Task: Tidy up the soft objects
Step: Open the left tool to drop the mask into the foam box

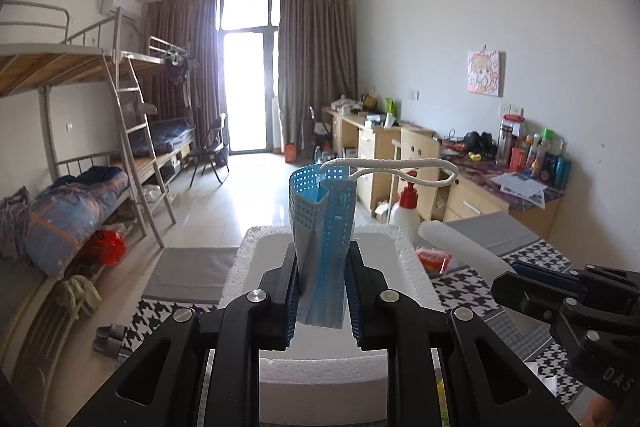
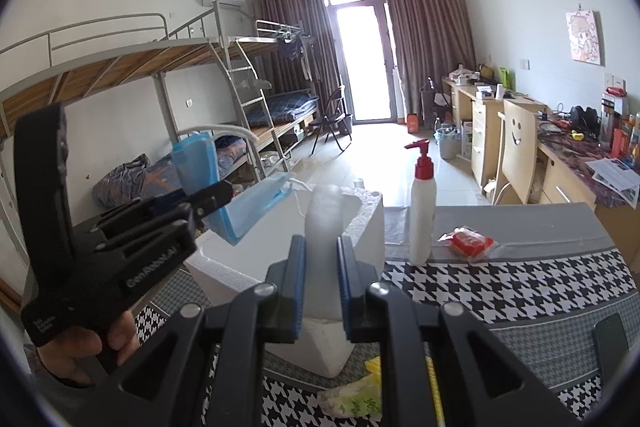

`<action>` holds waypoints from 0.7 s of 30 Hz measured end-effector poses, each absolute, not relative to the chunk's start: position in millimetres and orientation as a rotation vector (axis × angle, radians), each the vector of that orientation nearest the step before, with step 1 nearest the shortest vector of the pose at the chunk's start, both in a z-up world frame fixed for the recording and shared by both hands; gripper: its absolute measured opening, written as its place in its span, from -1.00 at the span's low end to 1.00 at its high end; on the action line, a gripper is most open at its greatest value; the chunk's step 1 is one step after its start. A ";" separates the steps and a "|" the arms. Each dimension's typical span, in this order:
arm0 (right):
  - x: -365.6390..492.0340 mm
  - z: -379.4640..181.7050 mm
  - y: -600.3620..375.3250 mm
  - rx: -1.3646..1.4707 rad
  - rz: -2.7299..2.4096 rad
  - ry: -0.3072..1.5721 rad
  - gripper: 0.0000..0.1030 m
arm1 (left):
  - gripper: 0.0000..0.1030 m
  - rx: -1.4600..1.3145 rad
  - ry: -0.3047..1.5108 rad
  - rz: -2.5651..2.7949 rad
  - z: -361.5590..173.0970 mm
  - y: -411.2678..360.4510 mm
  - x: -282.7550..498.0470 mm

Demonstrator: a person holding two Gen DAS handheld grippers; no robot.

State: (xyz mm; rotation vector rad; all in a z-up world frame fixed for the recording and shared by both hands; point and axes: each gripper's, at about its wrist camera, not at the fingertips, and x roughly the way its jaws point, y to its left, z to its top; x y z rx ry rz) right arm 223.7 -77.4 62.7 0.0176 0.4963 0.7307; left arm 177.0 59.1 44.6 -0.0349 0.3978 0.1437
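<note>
My left gripper (image 1: 322,291) is shut on a folded blue face mask (image 1: 322,219) with a white ear loop (image 1: 392,169), held above a white foam box (image 1: 404,259). The mask also shows in the right wrist view (image 2: 244,211), held by the left gripper (image 2: 216,201) over the box (image 2: 360,223). My right gripper (image 2: 322,283) is shut on a white foam tube (image 2: 325,223), which lies across the box's near corner. That tube shows in the left wrist view (image 1: 456,241), with the right gripper (image 1: 516,277) at the right.
A white pump bottle with a red top (image 2: 423,203) stands on the table right of the box. A red packet (image 2: 468,241) lies on the grey strip. A houndstooth cloth (image 2: 500,291) covers the table. A green-patterned packet (image 2: 352,401) and a dark phone (image 2: 610,345) lie near the front.
</note>
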 end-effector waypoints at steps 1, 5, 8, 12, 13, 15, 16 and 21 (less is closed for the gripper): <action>224.2 62.3 -75.4 0.014 0.730 0.500 -0.64 | -0.56 -0.038 0.408 0.145 43.2 60.5 179.5; 225.5 61.2 -73.6 0.018 0.738 0.514 -0.64 | -0.30 -0.032 0.438 0.154 35.3 65.4 187.6; 226.2 61.8 -74.1 0.018 0.734 0.514 -0.64 | 0.17 -0.037 0.446 0.150 32.1 68.7 188.0; 228.2 62.3 -72.1 0.012 0.726 0.516 -0.64 | 0.73 -0.034 0.419 0.180 34.7 71.9 179.9; 228.7 62.3 -70.7 0.010 0.726 0.517 -0.64 | 0.81 -0.034 0.413 0.186 35.5 73.6 179.3; 229.4 62.1 -68.9 0.009 0.731 0.520 -0.64 | 0.89 -0.038 0.397 0.192 37.9 76.1 176.4; 229.9 62.2 -67.5 0.007 0.732 0.521 -0.64 | 0.94 -0.041 0.391 0.193 38.8 77.8 174.8; 230.9 62.8 -59.6 -0.005 0.737 0.525 -0.64 | 0.98 -0.045 0.358 0.191 43.8 83.2 166.2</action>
